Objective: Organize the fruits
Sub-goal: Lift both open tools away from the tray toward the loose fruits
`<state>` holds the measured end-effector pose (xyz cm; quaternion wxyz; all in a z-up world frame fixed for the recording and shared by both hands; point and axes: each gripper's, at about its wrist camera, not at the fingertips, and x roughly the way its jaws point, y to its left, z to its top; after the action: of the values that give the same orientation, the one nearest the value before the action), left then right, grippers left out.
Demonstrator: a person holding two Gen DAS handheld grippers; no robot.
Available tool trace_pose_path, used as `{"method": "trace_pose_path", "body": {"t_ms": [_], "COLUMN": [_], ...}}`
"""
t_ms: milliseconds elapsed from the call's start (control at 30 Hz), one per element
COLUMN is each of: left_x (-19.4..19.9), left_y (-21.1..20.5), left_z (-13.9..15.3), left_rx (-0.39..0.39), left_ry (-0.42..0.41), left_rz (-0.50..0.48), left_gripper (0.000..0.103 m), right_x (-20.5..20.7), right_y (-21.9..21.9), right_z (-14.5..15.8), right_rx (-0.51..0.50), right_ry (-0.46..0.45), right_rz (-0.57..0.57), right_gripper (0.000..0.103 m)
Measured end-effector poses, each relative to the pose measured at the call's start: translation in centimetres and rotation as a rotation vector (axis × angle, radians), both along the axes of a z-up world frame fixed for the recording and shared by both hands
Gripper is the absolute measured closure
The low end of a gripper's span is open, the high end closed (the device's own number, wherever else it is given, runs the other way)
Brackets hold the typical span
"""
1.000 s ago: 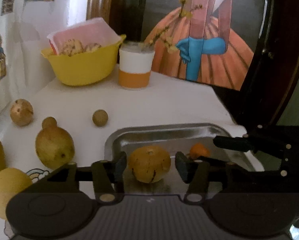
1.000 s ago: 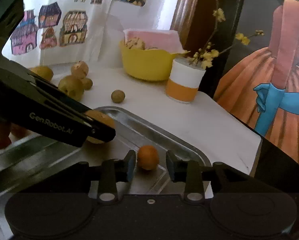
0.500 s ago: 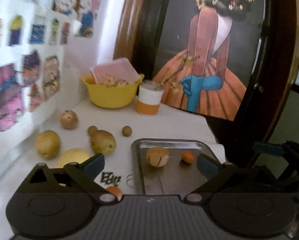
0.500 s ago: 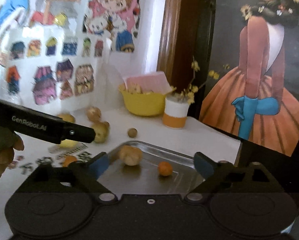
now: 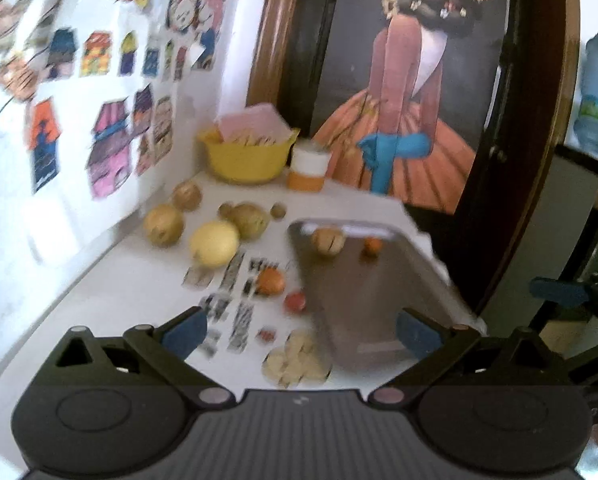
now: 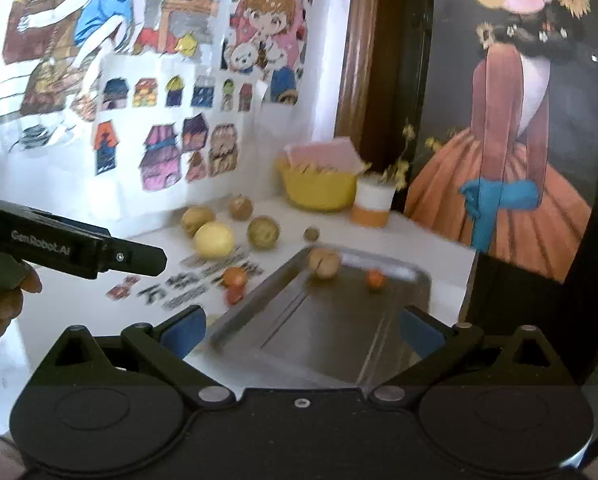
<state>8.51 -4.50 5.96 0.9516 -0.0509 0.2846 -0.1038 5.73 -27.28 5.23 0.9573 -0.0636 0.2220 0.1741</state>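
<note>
White tabletop against a wall of children's drawings, large framed painting at the back: a corner staging area, loose fruit spread out for sorting. Steel tray at the right edge of the tabletop, judged the collecting spot, only two pieces in it so far: a cracked brownish fruit and a small orange fruit, both at the far end, apart from each other. Yellow bowl with a pink packet, plus an orange-and-white cup of twigs, pushed to the rear, out of the working zone.

Still loose on the tabletop, left of the tray: a pale yellow round fruit, three brown-speckled fruits behind it, a small orange one, a small red one just beside the tray rim, a pale cluster nearest, too blurred to name.

Left gripper spread wide, empty, held high above the tabletop. Right gripper likewise spread wide and empty, above the tray's near end. Judged: early in the task, most fruit yet to go in.
</note>
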Motion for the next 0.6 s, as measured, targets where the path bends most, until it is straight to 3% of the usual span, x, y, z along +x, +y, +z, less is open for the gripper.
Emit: {"method": "trace_pose_path", "body": {"t_ms": [267,600], "left_x": [-3.2,-4.1], "left_y": [3.2,6.1], "left_z": [-2.2,-2.3], "left_rx": [0.026,0.075], "left_ry": [0.104,0.167], "left_rz": [0.023,0.072], "left_gripper": [0.000,0.000], "right_x": [-2.9,-3.1], "right_y": [2.6,5.7], "right_z": [-3.2,-3.6], "right_rx": [-0.022,-0.025], "right_ry": [0.129,0.158], "right_rz": [0.029,0.097], "right_gripper": [0.001,0.001]}}
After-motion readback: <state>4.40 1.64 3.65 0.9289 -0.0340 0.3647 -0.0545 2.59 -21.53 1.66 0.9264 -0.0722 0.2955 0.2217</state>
